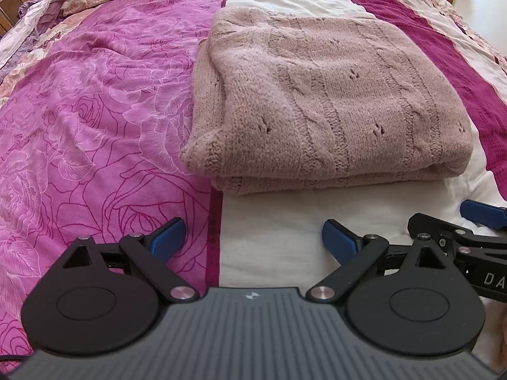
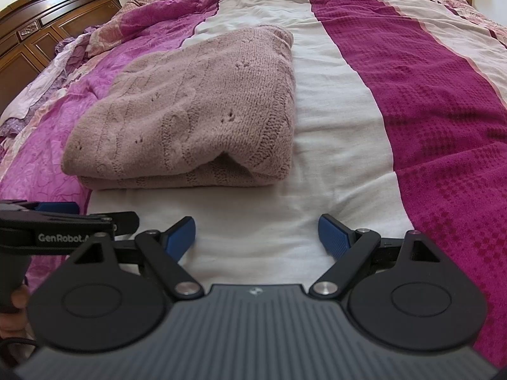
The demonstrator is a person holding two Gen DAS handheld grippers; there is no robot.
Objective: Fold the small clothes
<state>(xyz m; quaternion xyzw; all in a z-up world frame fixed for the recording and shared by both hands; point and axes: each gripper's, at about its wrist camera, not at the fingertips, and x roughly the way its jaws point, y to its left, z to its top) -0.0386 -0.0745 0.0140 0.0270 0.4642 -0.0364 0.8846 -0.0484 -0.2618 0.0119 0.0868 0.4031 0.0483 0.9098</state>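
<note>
Just short of the folded sweater (image 1: 329, 95) on the bedspread (image 1: 95, 95), we hold left gripper (image 1: 253, 237) and right gripper (image 2: 256, 234) spread, empty. Risk: a snagged knit layer (loose near edge) unfolds it.

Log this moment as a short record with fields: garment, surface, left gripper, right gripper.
garment: pink knit sweater, folded into a thick rectangle, lying flat
surface: bedspread striped pink, cream and magenta; sweater straddles the pink and cream stripes
left gripper: open, empty, short of the sweater's near edge
right gripper: open, empty, over the cream stripe, not touching the sweater
</note>
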